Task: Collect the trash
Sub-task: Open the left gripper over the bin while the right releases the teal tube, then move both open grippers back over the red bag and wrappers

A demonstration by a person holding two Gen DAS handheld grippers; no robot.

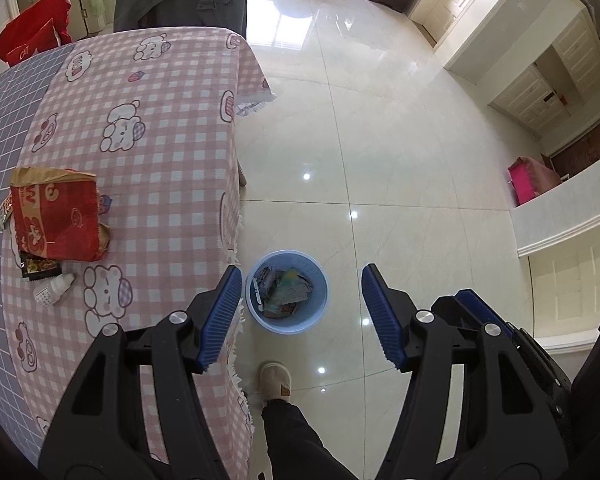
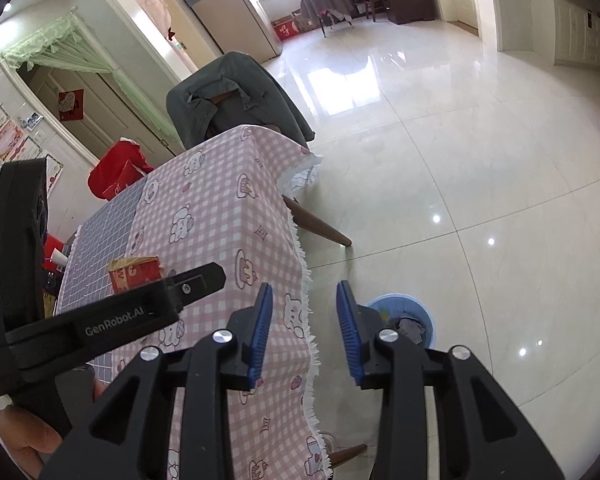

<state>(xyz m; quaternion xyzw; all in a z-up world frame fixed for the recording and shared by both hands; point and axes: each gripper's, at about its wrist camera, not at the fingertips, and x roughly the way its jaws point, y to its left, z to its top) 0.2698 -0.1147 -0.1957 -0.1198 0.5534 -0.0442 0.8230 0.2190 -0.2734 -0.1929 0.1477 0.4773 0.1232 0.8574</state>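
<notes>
Seen from the left wrist camera, the left gripper (image 1: 298,316) fills the lower middle of the frame, its two blue ribbed pads standing wide apart with nothing between them and touching nothing. Framed in the gap between the pads, far below on the glossy cream tiled floor (image 1: 400,152), stands a round pale blue plastic waste basket (image 1: 286,292) already holding crumpled wrappers and paper. On the left of the frame, a table under a pink checked cloth with cartoon bears (image 1: 160,128) still carries trash: a crumpled red and brown paper bag (image 1: 56,216), a small dark snack wrapper (image 1: 40,268) just below it, and a small white plastic bottle (image 1: 54,288) lying on its side. A foot in a beige slipper (image 1: 275,380) stands at the bottom centre, near the basket.

From the right wrist camera, the right gripper (image 2: 303,332) sits at lower centre, its blue pads partly open, a narrower gap than the left, empty and clear of the tablecloth behind it. The blue basket shows partly hidden behind its right finger.
</notes>
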